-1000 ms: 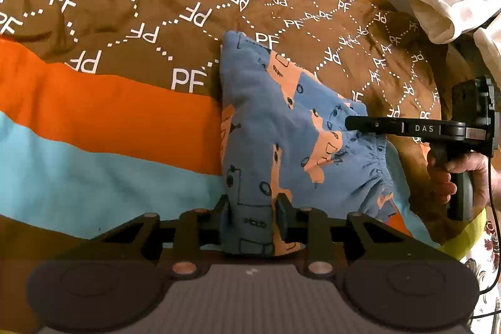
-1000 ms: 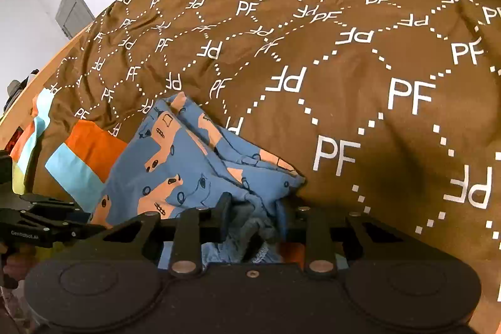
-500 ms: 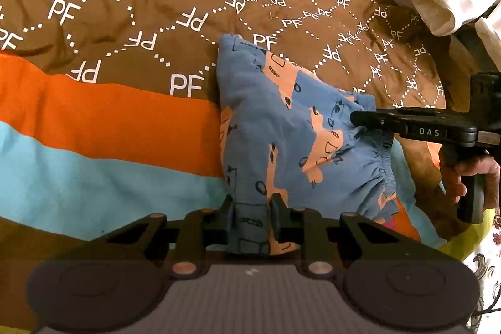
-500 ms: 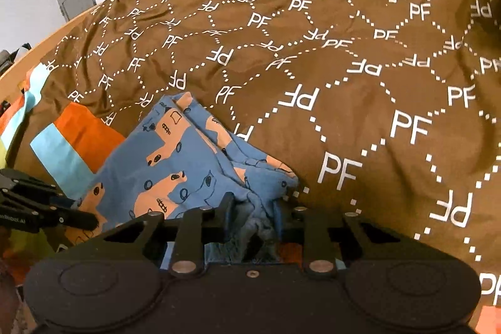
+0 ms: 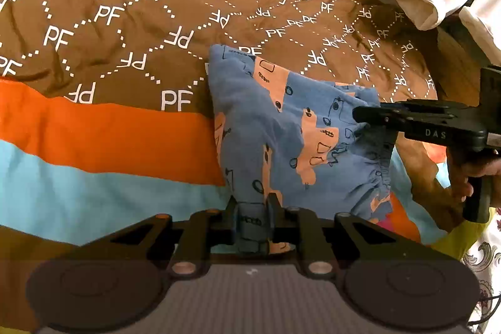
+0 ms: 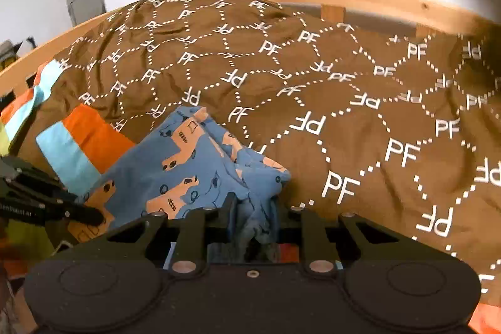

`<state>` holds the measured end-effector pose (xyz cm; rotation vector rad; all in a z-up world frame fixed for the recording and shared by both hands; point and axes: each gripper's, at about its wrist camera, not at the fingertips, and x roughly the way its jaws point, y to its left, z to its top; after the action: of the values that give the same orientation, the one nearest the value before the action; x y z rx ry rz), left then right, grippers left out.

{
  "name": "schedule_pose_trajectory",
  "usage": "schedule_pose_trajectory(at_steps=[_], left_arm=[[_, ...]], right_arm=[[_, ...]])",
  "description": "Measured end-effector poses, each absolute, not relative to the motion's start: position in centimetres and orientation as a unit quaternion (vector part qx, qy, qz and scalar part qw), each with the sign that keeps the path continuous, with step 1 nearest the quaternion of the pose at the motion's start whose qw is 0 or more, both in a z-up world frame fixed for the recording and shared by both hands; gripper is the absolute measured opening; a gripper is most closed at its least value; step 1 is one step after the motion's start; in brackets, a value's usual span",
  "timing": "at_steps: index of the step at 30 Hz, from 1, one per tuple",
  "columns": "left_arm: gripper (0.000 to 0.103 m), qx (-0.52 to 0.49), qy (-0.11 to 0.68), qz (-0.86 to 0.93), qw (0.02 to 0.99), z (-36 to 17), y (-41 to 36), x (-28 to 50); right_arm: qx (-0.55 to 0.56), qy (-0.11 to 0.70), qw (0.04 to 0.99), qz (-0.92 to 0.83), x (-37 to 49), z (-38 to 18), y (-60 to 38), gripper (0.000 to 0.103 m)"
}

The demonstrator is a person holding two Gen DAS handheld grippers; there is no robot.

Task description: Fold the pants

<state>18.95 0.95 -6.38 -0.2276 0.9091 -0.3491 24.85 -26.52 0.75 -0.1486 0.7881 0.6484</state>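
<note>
Left wrist view: pants (image 5: pixel 281 140) lay on the bed's brown quilt (image 5: pixel 125 21), near its orange and pale-blue stripes, already doubled into a compact blue bundle with an orange print. My left gripper (image 5: pixel 253 205) sat narrow, pads pinching a fold at the bundle's near edge; its jaws had just been closing, cloth between them. My right gripper (image 5: pixel 360 115) came in from the right of that view, gripping the bundle near the gathered waistband (image 5: pixel 380 174), a hand (image 5: pixel 469 174) on its handle.

Right wrist view: right gripper (image 6: pixel 253 205) narrow too, jaws just been closing, a bunched wad of blue cloth caught between the pads. Left gripper (image 6: pixel 94 213) was at the left edge, tip on the pants (image 6: pixel 175 171).

Judgement: both corners were taken, and the step in hand was to carry the near edge over for the next fold. To do it well I wanted both grips firm through all layers, since the right one looked bunched rather than flat and might shed an inner layer. Raise both ends evenly, keep the edge taut between the grippers without stretching the waistband, lay it square on the far edge, then release only once the cloth rests on the quilt. The soft quilt could drag along, so lift clear first.
</note>
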Motion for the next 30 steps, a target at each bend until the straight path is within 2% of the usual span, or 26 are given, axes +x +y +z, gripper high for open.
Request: schedule_pose_trajectory(at_steps=[22, 30], left_arm=[[0.017, -0.108, 0.416, -0.179, 0.885, -5.4, 0.6, 18.0], [0.017, -0.086, 0.382, -0.188, 0.901, -3.5, -0.1, 19.1]], right_arm=[[-0.129, 0.337, 0.879, 0.313, 23.4, 3.3, -25.8, 0.020], [-0.141, 0.301, 0.889, 0.316, 24.2, 5.6, -25.8, 0.020]])
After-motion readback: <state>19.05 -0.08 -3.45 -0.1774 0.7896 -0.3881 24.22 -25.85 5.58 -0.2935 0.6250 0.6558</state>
